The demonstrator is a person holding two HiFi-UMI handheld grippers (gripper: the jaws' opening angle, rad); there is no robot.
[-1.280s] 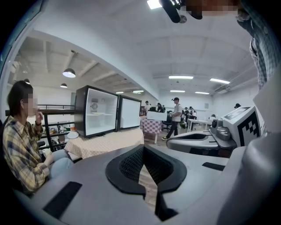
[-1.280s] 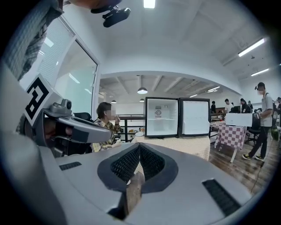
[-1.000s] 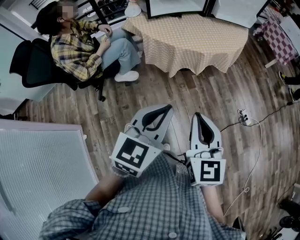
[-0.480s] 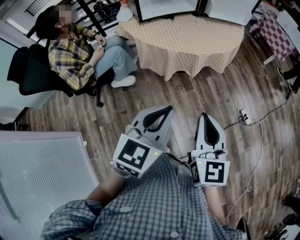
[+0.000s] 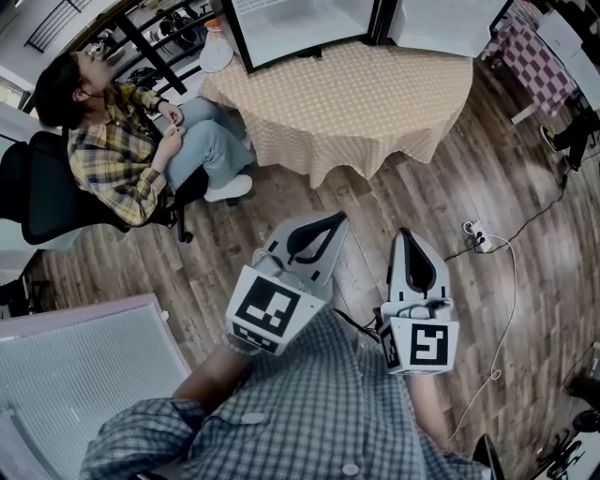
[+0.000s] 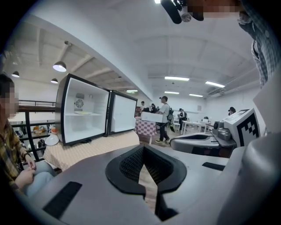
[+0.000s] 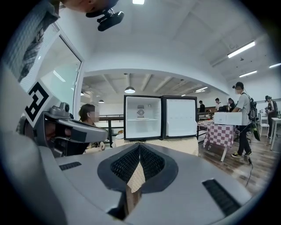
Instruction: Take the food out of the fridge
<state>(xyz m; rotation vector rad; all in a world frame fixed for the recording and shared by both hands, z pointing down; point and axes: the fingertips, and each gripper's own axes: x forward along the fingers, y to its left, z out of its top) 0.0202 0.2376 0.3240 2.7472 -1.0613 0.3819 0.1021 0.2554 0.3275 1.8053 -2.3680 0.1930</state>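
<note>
A small black fridge (image 7: pixel 142 116) stands on the round table, its door (image 7: pixel 181 116) swung open to the right. It also shows in the left gripper view as the fridge (image 6: pixel 83 110), with something flat and pale on its shelf (image 6: pixel 82 113), too small to tell. From the head view, only the fridge's top (image 5: pixel 300 23) is seen. My left gripper (image 5: pixel 330 217) and right gripper (image 5: pixel 405 232) are held side by side over the wooden floor, short of the table. Both are shut with nothing in them. The left gripper (image 6: pixel 142 147) and right gripper (image 7: pixel 139 145) point at the fridge.
The table's tan checked cloth (image 5: pixel 347 94) hangs to its edge ahead. A person (image 5: pixel 112 159) sits on a black chair at its left. A white ribbed panel (image 5: pixel 84 375) lies lower left. A cable and power strip (image 5: pixel 478 239) run along the floor on the right. People stand farther back (image 7: pixel 241 118).
The table and fridge have come nearer and lower in the head view. The seated person has slid left. Both grippers keep their pose and stay shut.
</note>
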